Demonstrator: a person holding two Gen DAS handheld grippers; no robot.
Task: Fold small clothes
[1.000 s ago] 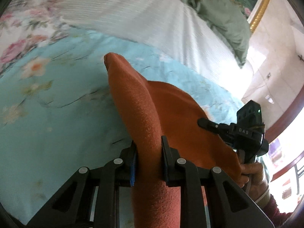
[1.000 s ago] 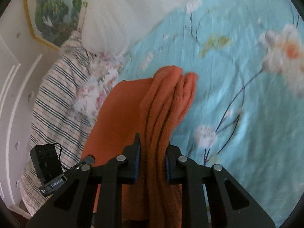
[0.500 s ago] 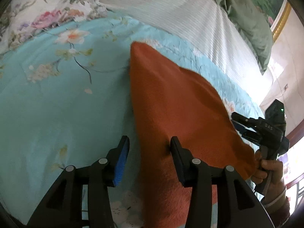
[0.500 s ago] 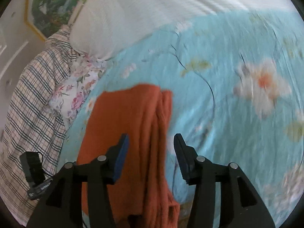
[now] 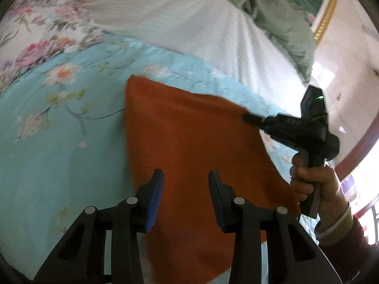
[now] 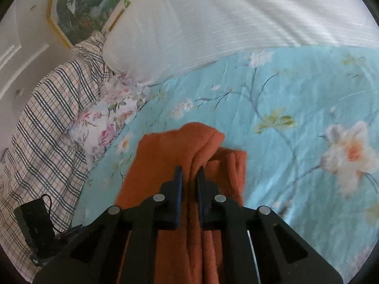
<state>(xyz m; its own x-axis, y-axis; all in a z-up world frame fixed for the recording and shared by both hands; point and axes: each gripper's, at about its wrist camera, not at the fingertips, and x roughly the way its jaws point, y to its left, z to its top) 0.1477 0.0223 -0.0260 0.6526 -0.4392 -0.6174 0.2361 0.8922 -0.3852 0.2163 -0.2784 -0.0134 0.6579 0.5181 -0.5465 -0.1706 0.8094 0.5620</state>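
Note:
An orange garment lies spread on the light blue flowered bedspread. My left gripper is open above its near part, with the cloth between and below the jaws. My right gripper is shut on a bunched fold of the orange garment. The right gripper also shows in the left wrist view, at the garment's far right corner.
A white ribbed pillow and a green cloth lie at the head of the bed. A plaid blanket and a floral pillow lie to the left. A framed picture hangs on the wall.
My left gripper opened and let go of the garment, which now lies flatter. My right gripper opened half a second ago and has shut again on a fold.

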